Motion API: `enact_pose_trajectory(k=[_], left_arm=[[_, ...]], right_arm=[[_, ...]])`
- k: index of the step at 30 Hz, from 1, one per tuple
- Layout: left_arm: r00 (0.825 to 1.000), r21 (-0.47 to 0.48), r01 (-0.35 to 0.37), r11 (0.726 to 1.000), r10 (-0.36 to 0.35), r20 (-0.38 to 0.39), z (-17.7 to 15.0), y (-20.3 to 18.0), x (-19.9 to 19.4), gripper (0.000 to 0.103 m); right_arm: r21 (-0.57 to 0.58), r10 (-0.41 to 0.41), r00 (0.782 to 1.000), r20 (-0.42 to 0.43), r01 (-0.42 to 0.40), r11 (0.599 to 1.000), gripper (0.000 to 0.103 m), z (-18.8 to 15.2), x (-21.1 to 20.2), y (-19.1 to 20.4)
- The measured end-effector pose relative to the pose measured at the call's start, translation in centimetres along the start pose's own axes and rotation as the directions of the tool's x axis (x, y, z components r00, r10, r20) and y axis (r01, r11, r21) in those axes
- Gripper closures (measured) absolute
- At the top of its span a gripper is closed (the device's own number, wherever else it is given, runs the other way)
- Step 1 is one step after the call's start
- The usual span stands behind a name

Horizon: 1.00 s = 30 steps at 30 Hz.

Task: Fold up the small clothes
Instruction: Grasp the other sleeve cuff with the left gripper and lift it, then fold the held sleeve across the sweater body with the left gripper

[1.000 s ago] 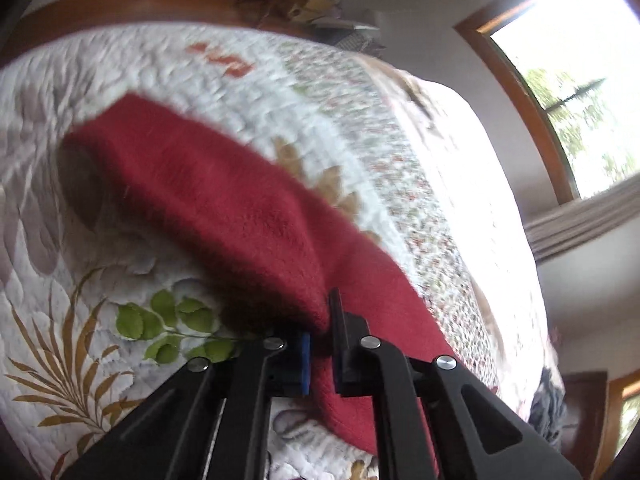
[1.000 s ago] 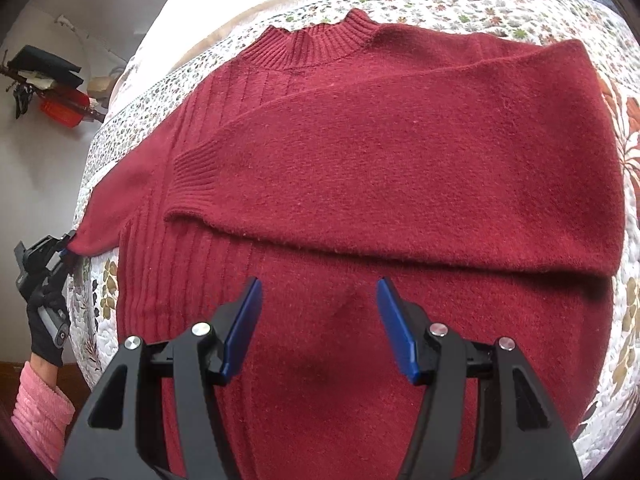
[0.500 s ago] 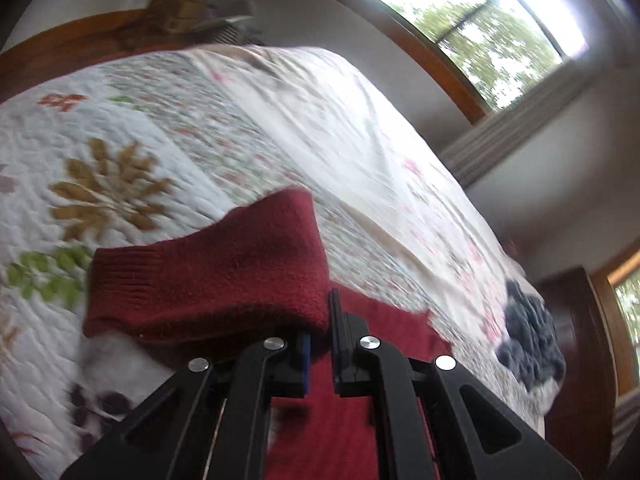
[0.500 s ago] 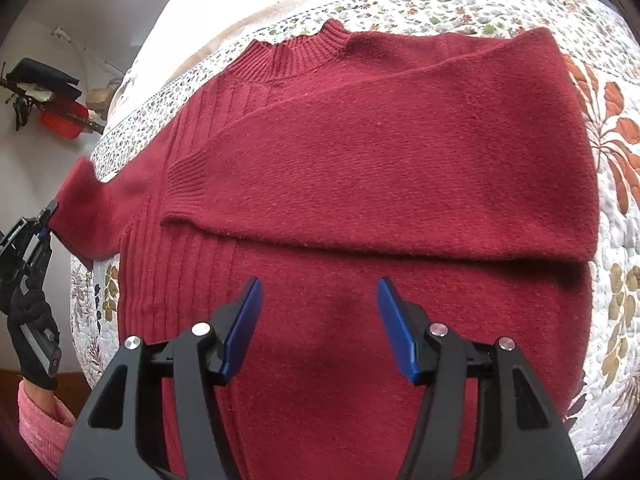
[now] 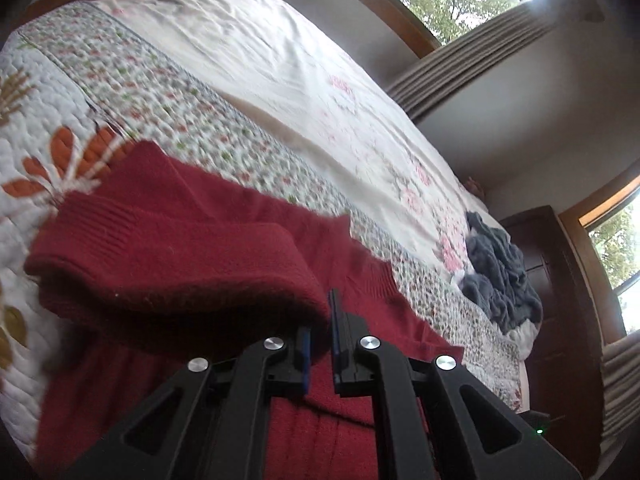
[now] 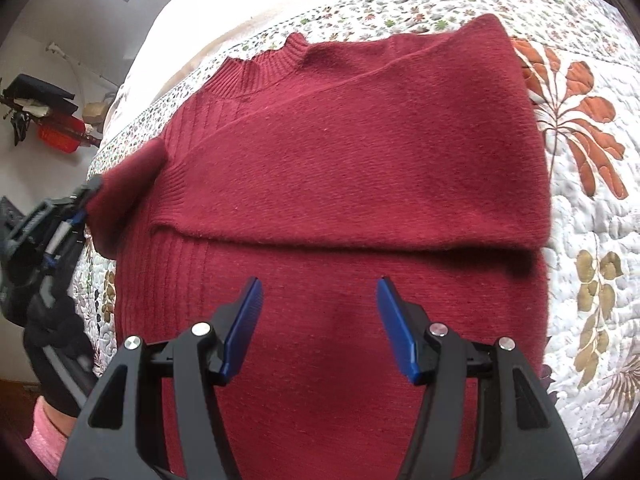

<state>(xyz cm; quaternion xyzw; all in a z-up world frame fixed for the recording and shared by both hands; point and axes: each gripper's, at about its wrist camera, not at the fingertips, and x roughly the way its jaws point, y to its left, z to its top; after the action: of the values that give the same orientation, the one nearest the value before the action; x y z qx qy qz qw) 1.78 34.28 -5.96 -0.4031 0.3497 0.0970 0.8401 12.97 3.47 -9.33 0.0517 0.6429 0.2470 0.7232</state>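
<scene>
1. red sweater (image 6: 352,168) lies flat on the quilted bed (image 6: 592,216), collar toward the far edge w/ the floral border, hem toward the near edge.
2. one sleeve (image 6: 360,176) is already folded across the chest, its cuff ending near the body's left side.
3. left tongs (image 5: 318,334) are clamped on the other sleeve (image 5: 172,264), holding it lifted above the sweater body; in the right wrist view that sleeve bunches at the sweater's left side.
4. right tongs (image 6: 318,326) are apart, gripping nothing, hovering over the lower body of the sweater.
5. grey clothes pile (image 5: 500,276) sits well apart, toward the bed's far corner by the windows.
6. risks, as i judge them:
   - grip is only on a bunched bit of knit, so it could slip out mid-carry & the sleeve lands crumpled.
   - pulling too hard could drag the whole body sideways, since nothing pins it; the folded sleeve may shift too.
   - laying it down skewed leaves a lumpy overlap w/ the first sleeve.
   - soft quilt gives little friction control, so wrinkles could form underneath.
</scene>
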Motion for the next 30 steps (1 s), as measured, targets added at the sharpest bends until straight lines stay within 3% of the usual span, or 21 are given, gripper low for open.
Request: enact_pose_trajectory(k=[9, 15, 19, 21, 23, 26, 28, 30], left_arm=[[0.989, -0.055, -0.073, 0.996, 0.065, -0.13, -3.5, 3.7, 4.9, 0.095], [0.986, -0.004, -0.05, 0.999, 0.048, -0.157, -3.2, 3.1, 1.9, 0.09], [0.991, 0.068, -0.081, 0.994, 0.087, -0.097, -1.7, 3.6, -3.2, 0.081], [0.989, 0.1, -0.138, 0.985, 0.142, -0.035, -0.2, 4.4, -5.8, 0.072], [0.978, 0.119, -0.208, 0.971, 0.207, 0.021, 1.5, 5.6, -7.7, 0.071], [0.962, 0.101, -0.271, 0.957, 0.267, 0.054, 3.0, 7.2, -8.8, 0.07], [0.965, 0.044, -0.259, 0.965, 0.257, 0.053, 3.7, 8.7, -9.4, 0.07], [0.967, 0.019, -0.251, 0.968, 0.25, 0.051, 4.0, 9.1, -9.5, 0.07]], right_arm=[[0.019, 0.013, 1.0, -0.011, -0.013, 1.0, 0.044, 0.1, 0.1, -1.0], [-0.009, 0.027, 0.999, -0.017, -0.028, 1.0, 0.044, 1.4, 0.3, 0.5], [-0.072, 0.069, 0.997, -0.025, -0.071, 0.995, 0.044, 3.2, 1.0, 3.8], [-0.107, 0.099, 0.994, -0.035, -0.102, 0.989, 0.043, 4.2, 1.9, 6.2], [-0.131, 0.13, 0.99, -0.05, -0.135, 0.982, 0.043, 4.9, 3.0, 8.5], [-0.148, 0.197, 0.975, -0.104, -0.211, 0.966, 0.043, 6.5, 6.1, 12.7], [-0.146, 0.224, 0.964, -0.145, -0.245, 0.958, 0.043, 7.0, 8.1, 14.6], [-0.153, 0.197, 0.963, -0.185, -0.226, 0.962, 0.044, 7.6, 10.7, 16.3]])
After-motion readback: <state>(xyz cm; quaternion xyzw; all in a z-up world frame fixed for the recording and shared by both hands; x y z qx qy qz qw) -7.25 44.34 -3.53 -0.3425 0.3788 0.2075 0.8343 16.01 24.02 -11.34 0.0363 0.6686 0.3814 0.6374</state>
